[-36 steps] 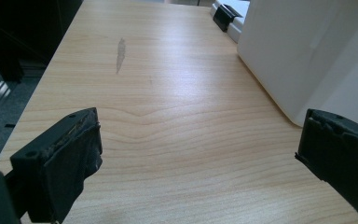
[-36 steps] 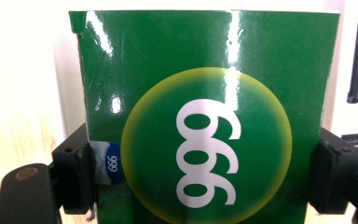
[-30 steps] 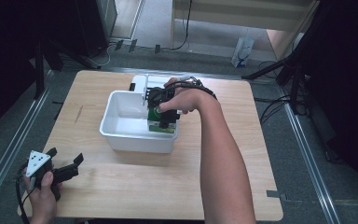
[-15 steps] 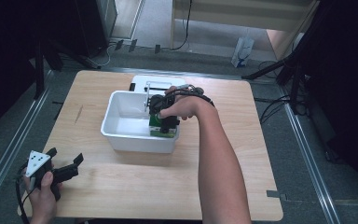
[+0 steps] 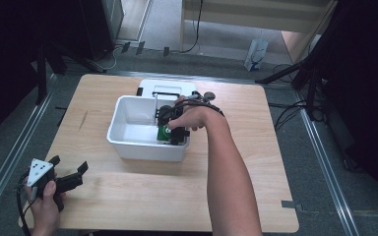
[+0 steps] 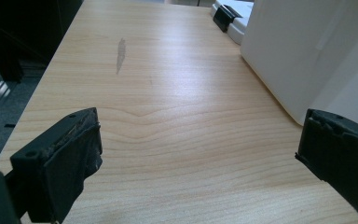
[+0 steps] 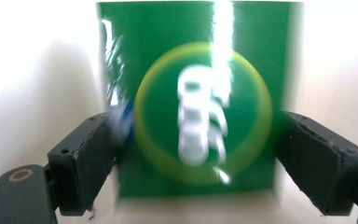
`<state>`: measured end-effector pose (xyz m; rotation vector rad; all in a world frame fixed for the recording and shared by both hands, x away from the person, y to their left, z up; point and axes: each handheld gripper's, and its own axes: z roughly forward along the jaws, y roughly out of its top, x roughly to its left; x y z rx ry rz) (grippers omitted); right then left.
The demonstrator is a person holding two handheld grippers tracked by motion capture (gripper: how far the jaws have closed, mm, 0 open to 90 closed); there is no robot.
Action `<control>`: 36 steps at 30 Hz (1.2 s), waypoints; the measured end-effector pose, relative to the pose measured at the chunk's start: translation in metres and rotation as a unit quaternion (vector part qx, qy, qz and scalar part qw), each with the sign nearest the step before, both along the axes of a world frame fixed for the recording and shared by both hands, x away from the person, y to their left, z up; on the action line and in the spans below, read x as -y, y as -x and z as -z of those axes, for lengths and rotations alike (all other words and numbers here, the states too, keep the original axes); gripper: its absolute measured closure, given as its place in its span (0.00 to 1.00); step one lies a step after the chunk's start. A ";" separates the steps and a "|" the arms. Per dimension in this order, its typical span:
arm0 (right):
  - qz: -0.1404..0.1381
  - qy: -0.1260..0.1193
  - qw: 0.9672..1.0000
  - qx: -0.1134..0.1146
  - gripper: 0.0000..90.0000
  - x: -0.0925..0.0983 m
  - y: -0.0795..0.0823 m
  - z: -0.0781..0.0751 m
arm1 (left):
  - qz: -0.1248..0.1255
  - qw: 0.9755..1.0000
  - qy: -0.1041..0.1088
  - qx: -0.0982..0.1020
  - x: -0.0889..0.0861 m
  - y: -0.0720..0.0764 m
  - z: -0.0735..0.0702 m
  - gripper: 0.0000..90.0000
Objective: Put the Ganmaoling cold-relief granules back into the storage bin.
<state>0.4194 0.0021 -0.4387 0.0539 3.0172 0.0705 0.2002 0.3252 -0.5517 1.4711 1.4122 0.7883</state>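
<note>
A green packet (image 7: 196, 93) with a yellow ring and white lettering lies blurred against the white inside of the bin. In the high view the green packet (image 5: 163, 132) sits at the right end of the white bin (image 5: 128, 101). My right gripper (image 5: 171, 129) points down into the bin. Its jaws have just been opening. In the right gripper view the packet stands between my right gripper's (image 7: 196, 158) jaws, which look loose at its edges. My left gripper (image 5: 70, 164) rests open near the table's front left corner, with nothing in my left gripper (image 6: 198, 149) but bare wood.
A white lid (image 5: 167, 88) with a black clip lies flat behind the bin. The bin's wall (image 6: 303, 51) rises at the right of the left gripper view. The wooden table (image 5: 128, 196) ends at dark floor and metal rails on either side.
My right hand has sunk deeper into the bin with the green packet, and its jaws have spread apart. The left hand has kept still.
</note>
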 end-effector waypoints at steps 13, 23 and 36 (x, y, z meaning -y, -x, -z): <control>0.023 -0.061 0.998 0.022 0.16 0.020 0.005 -0.038 | 0.001 1.000 -0.002 -0.002 0.000 0.000 0.000 0.00; 0.037 -0.072 0.996 0.041 0.13 0.057 0.019 -0.070 | -0.001 1.000 -0.006 -0.001 0.001 0.000 0.000 0.00; 0.083 -0.093 0.990 0.058 0.12 0.123 0.027 -0.060 | 0.000 1.000 -0.010 -0.003 0.001 0.000 0.000 0.00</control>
